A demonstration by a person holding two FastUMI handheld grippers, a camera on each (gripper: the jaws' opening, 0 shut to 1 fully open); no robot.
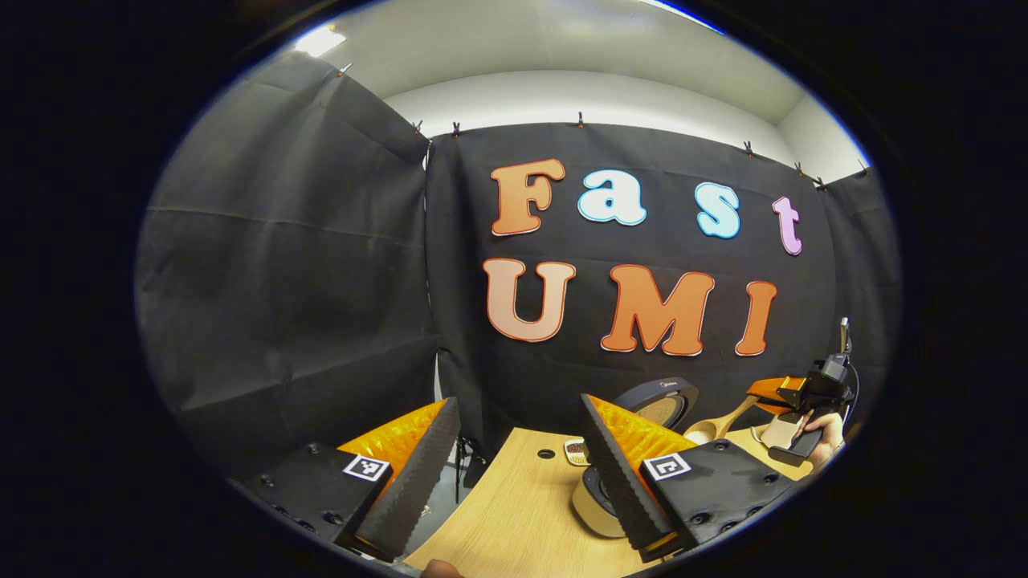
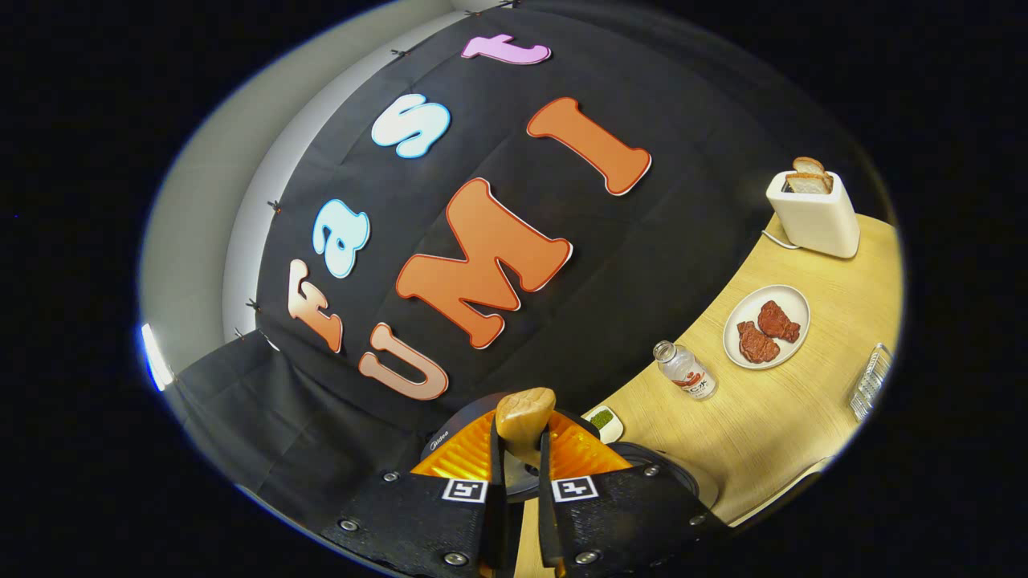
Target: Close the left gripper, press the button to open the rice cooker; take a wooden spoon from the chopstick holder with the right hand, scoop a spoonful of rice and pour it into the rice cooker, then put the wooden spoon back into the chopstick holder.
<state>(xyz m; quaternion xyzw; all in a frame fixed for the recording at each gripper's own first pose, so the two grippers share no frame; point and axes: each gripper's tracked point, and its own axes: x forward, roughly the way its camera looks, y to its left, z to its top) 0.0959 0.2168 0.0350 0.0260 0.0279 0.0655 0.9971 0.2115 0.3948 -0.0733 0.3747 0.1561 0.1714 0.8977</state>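
Observation:
My left gripper (image 1: 519, 400) is open, held above the table's left part with nothing between its fingers. Behind its right finger stands the rice cooker (image 1: 590, 507), cream-bodied, its round lid (image 1: 660, 401) raised. In the left gripper view the right gripper (image 1: 783, 393), in a hand (image 1: 821, 440), holds the wooden spoon (image 1: 711, 427) with its bowl just right of the lid, above the cooker. In the right gripper view my right gripper (image 2: 520, 440) is shut on the spoon's handle, the wooden spoon (image 2: 524, 419) jutting forward over the dark cooker rim (image 2: 642, 459). Whether the bowl holds rice is hidden.
On the wooden table (image 2: 771, 425) stand a white toaster (image 2: 813, 213) with bread, a plate (image 2: 791, 301) with two pieces of meat, a small bottle (image 2: 685, 372), a small dish of green bits (image 2: 602, 419) and a metal rack (image 2: 869, 381). Another small dish (image 1: 574, 452) sits by the cooker.

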